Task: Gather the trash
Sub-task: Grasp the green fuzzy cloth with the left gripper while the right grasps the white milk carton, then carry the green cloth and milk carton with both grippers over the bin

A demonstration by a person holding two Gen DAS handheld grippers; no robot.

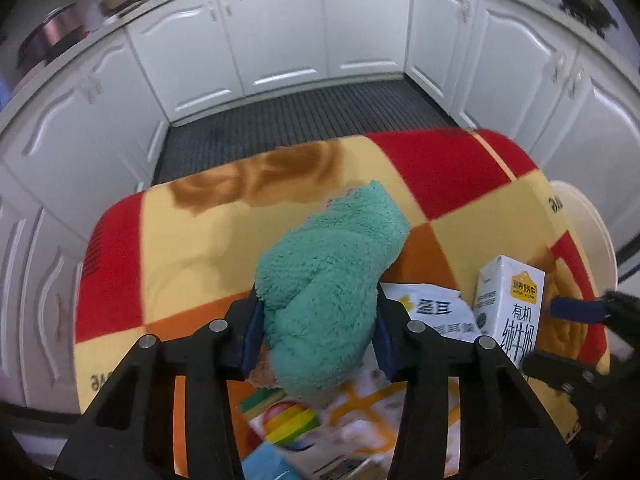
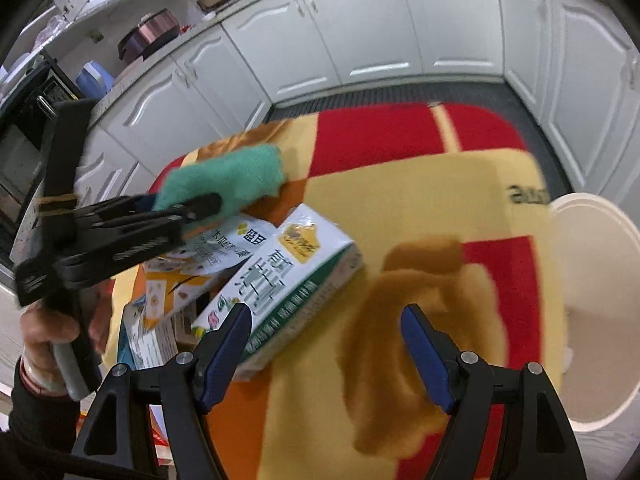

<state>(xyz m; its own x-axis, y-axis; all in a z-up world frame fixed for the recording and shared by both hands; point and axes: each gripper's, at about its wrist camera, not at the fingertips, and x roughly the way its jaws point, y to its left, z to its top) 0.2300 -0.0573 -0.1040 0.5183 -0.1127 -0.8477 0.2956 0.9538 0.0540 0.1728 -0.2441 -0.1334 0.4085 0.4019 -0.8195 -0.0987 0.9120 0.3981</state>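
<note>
Trash sits mostly uncollected, by my reading: the white milk carton with green and gold print [image 2: 280, 280], the torn white snack wrapper with a yellow clover mark [image 1: 434, 312] and some coloured printed packaging [image 1: 288, 420] all lie on the bench under its red, yellow and orange checked cloth [image 2: 420, 200]. Left claw [image 1: 320, 324] is clenched on a fluffy teal-green cloth [image 1: 332, 276], blue pads pressing both flanks; the cloth lies over the wrapper pile, and whether it is lifted clear I cannot tell. Right claw [image 2: 326, 354] stands released, nothing between its pads, the carton's near end just beside the left-hand pad. Cream round plastic bin [image 2: 592, 300] stands beside the bench's right edge; the visible part of its inside looks bare, though a small pale scrap may lie near the wall, too blurred to call. Remaining work, as judged: carton, wrapper and packaging all still need to go to the bin.
</note>
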